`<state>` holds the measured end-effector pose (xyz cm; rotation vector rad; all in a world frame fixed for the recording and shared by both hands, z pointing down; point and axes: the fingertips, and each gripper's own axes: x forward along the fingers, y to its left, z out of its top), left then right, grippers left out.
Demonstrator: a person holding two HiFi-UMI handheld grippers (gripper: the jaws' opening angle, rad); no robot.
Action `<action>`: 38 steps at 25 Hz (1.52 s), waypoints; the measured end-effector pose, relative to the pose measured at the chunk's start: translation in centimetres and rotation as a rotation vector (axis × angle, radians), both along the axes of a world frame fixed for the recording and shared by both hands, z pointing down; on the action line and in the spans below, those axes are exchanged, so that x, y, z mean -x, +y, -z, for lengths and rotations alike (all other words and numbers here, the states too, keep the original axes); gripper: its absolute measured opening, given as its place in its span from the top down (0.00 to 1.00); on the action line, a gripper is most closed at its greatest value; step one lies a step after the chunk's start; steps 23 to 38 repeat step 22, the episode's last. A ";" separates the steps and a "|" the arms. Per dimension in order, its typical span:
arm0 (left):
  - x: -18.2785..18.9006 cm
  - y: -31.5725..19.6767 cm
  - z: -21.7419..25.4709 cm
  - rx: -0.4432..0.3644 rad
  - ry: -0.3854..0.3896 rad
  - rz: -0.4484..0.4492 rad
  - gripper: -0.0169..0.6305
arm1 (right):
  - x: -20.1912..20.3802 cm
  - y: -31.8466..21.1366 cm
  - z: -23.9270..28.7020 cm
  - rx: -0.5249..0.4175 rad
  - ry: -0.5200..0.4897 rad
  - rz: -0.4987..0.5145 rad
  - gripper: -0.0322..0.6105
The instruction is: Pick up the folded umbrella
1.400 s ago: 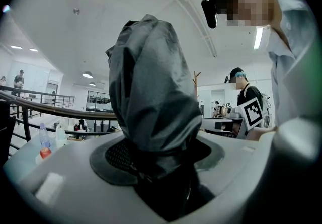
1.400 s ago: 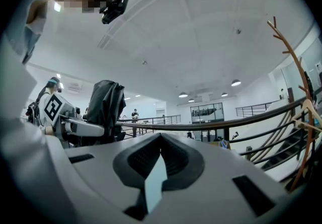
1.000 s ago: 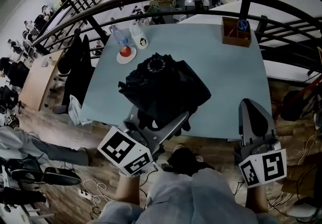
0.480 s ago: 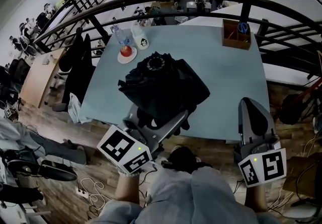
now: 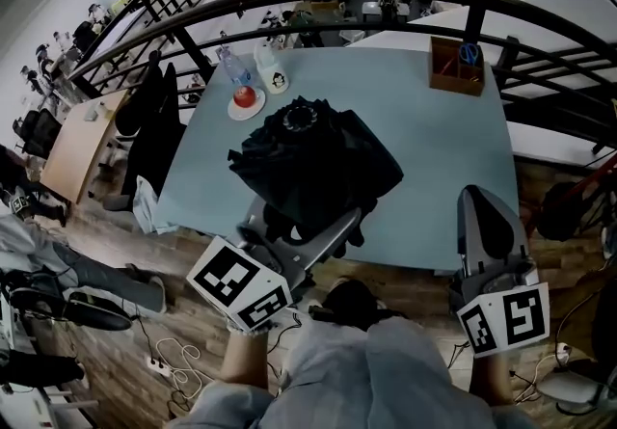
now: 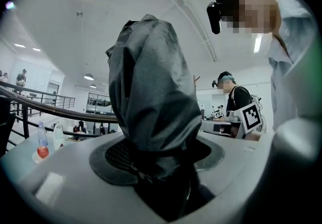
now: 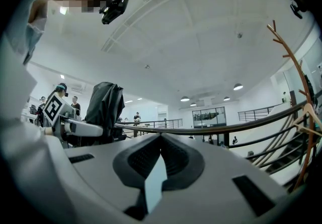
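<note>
While the left hand-held gripper (image 5: 304,230) stays clamped, the folded umbrella (image 5: 313,162) barely shifts.

Table (image 5: 443,167), right half: bare, I pass freely.
Far right corner: wooden box (image 5: 453,68) blocks.
Far left: plate (image 5: 233,114), bottle (image 5: 228,66).
Centre: umbrella (image 5: 313,162) fills it.

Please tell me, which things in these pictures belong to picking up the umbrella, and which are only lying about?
Belong to the job:
- folded umbrella
- left gripper, jaws shut on it

Only lying about on the table:
- wooden box
- plate
- bottle
- white cup
</note>
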<state>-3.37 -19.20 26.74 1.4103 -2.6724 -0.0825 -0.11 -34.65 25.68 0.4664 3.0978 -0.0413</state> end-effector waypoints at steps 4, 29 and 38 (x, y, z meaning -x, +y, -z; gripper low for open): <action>-0.1 -0.1 0.1 -0.007 0.010 -0.005 0.53 | -0.1 -0.1 0.2 0.011 -0.007 -0.001 0.95; 0.0 0.1 -0.6 0.004 0.031 0.003 0.53 | -0.2 -0.2 0.1 -0.010 0.002 -0.007 0.95; 0.0 0.1 -0.6 0.004 0.031 0.003 0.53 | -0.2 -0.2 0.1 -0.010 0.002 -0.007 0.95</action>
